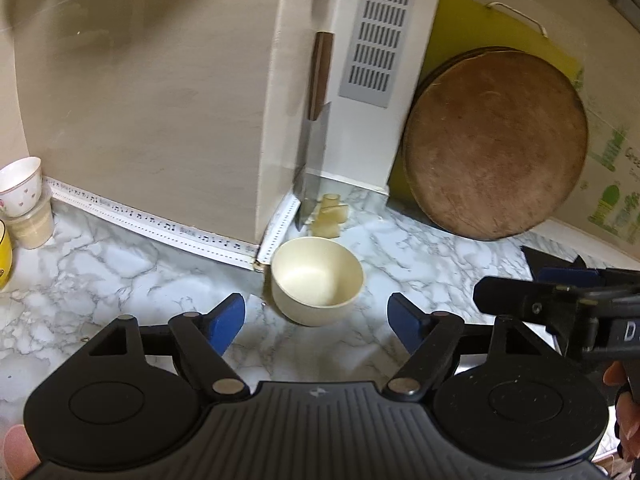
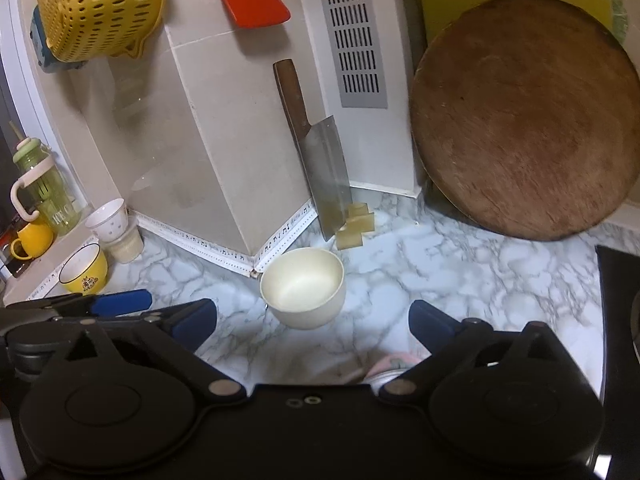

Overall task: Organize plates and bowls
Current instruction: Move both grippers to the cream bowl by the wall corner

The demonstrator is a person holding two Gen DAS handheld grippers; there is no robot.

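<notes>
A cream bowl stands upright and empty on the marble counter, close to the wall's corner. My left gripper is open and empty, its blue pads just short of the bowl on either side. The bowl also shows in the right wrist view. My right gripper is open and empty, just in front of the bowl. The left gripper's blue finger reaches in from the left there. A pink rim peeks out low under the right gripper; I cannot tell what it is.
A cleaver leans on the wall behind the bowl, with a pale yellow block at its foot. A round wooden board leans at the right. Cups and a yellow bowl stand at the left. A black stovetop lies at the right.
</notes>
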